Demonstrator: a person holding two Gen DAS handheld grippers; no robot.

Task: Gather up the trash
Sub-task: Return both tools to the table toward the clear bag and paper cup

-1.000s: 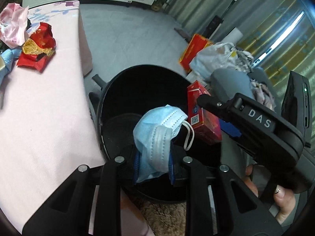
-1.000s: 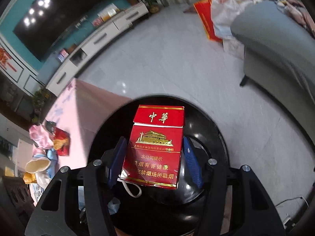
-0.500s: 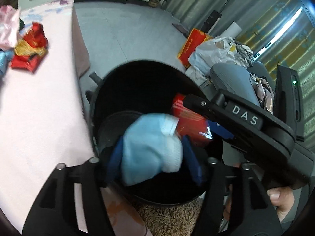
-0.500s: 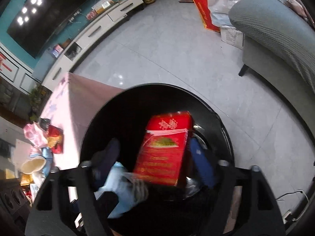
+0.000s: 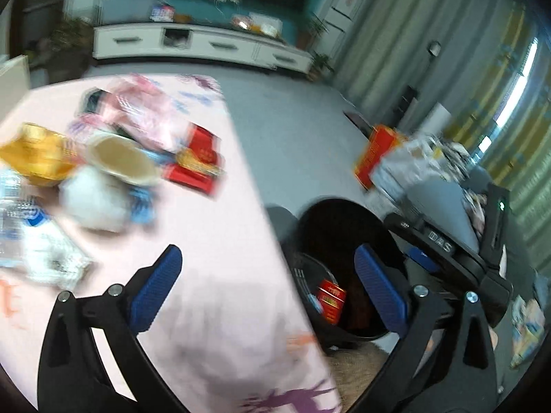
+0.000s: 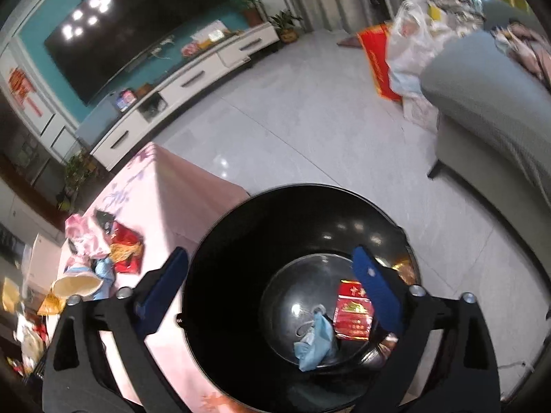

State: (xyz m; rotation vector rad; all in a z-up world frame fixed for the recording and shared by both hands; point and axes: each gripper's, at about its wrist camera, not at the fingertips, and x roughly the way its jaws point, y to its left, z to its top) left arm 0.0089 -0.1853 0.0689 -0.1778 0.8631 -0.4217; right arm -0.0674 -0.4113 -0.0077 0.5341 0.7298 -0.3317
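Both our grippers, left gripper (image 5: 267,284) and right gripper (image 6: 272,287), have just sprung wide, empty; mask (image 6: 315,339) and cigarette pack (image 6: 353,315) lie in the bin (image 6: 241,241) below the right jaws. Swinging fast toward the table litter (image 5: 113,158) ahead of the left jaws, we risk scattering it.

Your right gripper (image 6: 272,289) hangs above the black bin (image 6: 241,247), jaws just opened wide with nothing between them. At the bin's bottom lie the red cigarette pack (image 6: 353,313) and, just left of it, the blue face mask (image 6: 315,342). Left of the bin, the pink worktop (image 6: 165,192) carries wrappers (image 6: 125,249) and a paper cup (image 6: 75,284).
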